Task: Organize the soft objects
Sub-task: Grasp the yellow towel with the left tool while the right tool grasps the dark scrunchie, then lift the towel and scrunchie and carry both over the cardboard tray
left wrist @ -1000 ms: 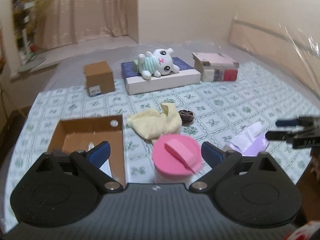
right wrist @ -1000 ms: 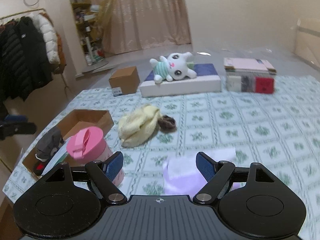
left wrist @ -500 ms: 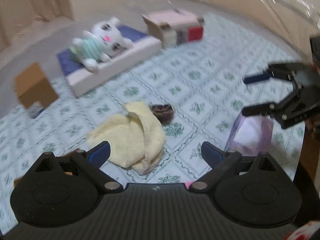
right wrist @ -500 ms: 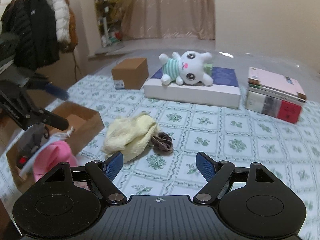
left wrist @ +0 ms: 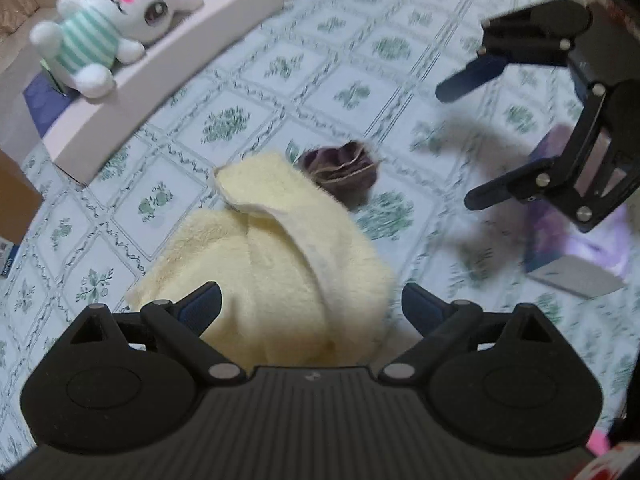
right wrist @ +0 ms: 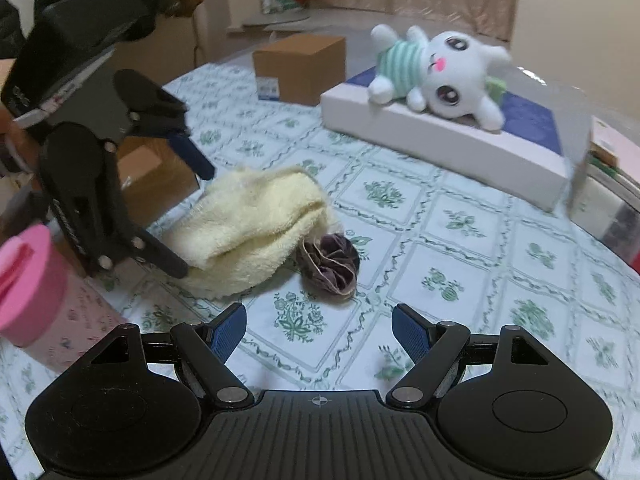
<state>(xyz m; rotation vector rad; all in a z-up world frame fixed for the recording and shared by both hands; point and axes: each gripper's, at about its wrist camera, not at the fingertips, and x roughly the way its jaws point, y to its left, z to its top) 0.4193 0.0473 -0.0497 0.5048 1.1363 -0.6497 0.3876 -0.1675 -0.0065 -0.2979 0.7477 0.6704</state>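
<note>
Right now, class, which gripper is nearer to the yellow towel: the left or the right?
Left. The left gripper hangs right over the yellow towel, its open jaws straddling the near end. The right gripper is also open, farther off, nearer the dark scrunchie.

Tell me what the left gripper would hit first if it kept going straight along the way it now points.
Most likely the yellow towel. The left gripper is open and tilted steeply down, with the towel bunched on the tablecloth between its fingers. The dark scrunchie lies beyond it. Depth is hard to judge through the fisheye.

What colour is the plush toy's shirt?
The plush toy wears a mint-green and white striped shirt, clearest in the left wrist view.
</note>
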